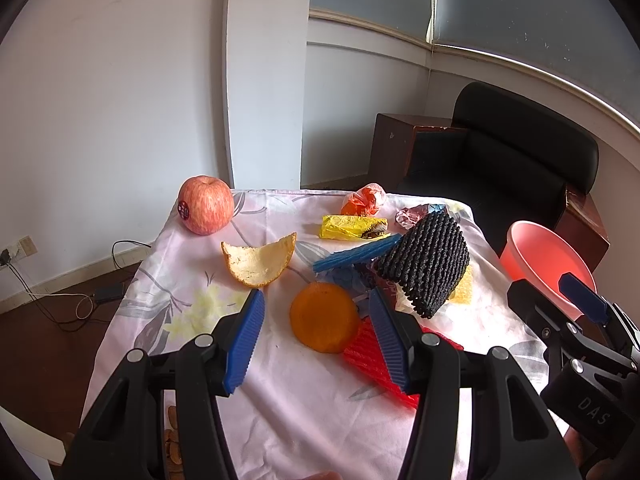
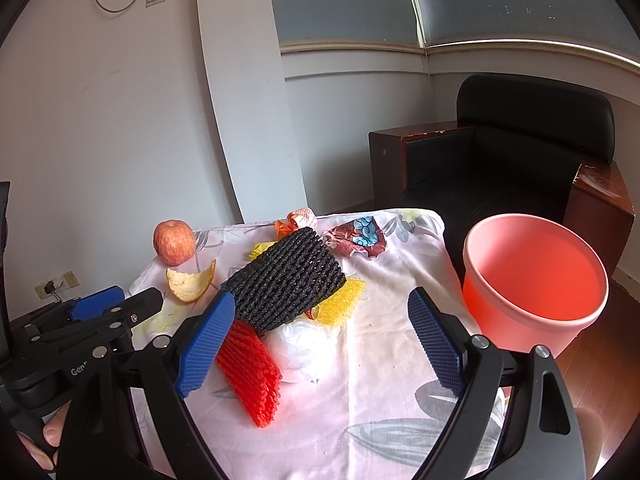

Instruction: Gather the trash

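The trash lies heaped on a small table under a pale floral cloth [image 1: 192, 300]. Between the left gripper's [image 1: 316, 320] blue fingers [image 1: 246, 340] sits a round piece of orange peel [image 1: 323, 317], rind side up, close to the right-hand finger and apart from the left-hand one; whether that finger touches it I cannot tell from here. Those fingers stand wide apart and hold nothing. Just behind the peel a black foam fruit net [image 1: 424, 262] rests tilted on a blue foam net [image 1: 356, 257], with a red foam net [image 1: 372, 356] under the right-hand finger toward the near edge.

The right gripper [image 2: 322, 330] is spread wide too, empty, over crumpled white plastic [image 2: 304, 340] in the middle of the cloth; its left-hand finger [image 2: 206, 346] overlaps the edge of the red net [image 2: 250, 372] and the black net [image 2: 286, 280]. A yellow foam net [image 2: 340, 300] pokes out beyond the black one.

Toward the far edge lie a curved peel [image 1: 260, 262], a yellow wrapper [image 1: 352, 227], an orange wrapper [image 1: 364, 200] and a crumpled dark red wrapper [image 2: 356, 238]. An apple [image 1: 206, 205] stands at the far left corner. A pink bucket [image 2: 536, 276] stands beside the table's right edge.
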`<state>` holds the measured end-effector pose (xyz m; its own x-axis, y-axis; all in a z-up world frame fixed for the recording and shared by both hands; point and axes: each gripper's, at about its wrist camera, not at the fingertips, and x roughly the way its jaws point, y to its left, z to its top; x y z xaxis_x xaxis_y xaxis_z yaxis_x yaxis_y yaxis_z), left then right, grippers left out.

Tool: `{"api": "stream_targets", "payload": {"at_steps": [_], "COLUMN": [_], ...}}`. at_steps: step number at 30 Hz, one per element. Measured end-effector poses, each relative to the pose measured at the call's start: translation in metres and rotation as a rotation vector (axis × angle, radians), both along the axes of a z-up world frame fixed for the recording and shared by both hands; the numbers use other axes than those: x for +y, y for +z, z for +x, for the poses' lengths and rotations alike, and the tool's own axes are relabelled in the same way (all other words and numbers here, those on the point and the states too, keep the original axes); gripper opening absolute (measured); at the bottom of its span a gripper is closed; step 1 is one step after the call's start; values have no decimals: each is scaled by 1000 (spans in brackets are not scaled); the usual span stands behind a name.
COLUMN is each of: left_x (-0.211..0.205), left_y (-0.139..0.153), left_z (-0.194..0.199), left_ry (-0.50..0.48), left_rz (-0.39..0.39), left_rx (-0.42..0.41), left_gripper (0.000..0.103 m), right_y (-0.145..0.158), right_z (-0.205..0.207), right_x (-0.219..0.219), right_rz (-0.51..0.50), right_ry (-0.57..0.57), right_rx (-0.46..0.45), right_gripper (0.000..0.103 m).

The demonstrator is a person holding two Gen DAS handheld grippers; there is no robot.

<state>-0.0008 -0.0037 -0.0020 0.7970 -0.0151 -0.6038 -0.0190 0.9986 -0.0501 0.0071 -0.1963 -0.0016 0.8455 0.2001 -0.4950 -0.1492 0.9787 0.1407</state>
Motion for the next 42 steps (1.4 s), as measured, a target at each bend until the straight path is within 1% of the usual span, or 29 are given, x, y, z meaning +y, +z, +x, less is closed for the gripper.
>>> {"api": "stream_targets", "payload": {"at_steps": [20,24,31,35,36,42], "left_x": [-1,-3,-3,-2,-1,9], "left_y": [-1,-3,-3,-4,-4,-7], "left_z": [0,-1,-1,0,0,5], "left_ry": [0,-1,-1,-11,-13,-29], "left_rz": [0,0,0,-7,-11,-53], "left_rx": [0,0,1,-3,-6,6], "left_gripper": [54,54,54,54,53,51], "right_y": [2,3,2,1,0,-5], "right_z": [-2,-2,-3,-6,-6,-9], "right_x": [-1,-1,2,2,2,0], "right_rz": [2,2,-5,-9,-11,-2], "right_ry": [-5,0,6,17,20,57], "right_rx": [-11,-13,-16,-13,-11,8], "right_gripper": [89,86,85,84,81,78]}}
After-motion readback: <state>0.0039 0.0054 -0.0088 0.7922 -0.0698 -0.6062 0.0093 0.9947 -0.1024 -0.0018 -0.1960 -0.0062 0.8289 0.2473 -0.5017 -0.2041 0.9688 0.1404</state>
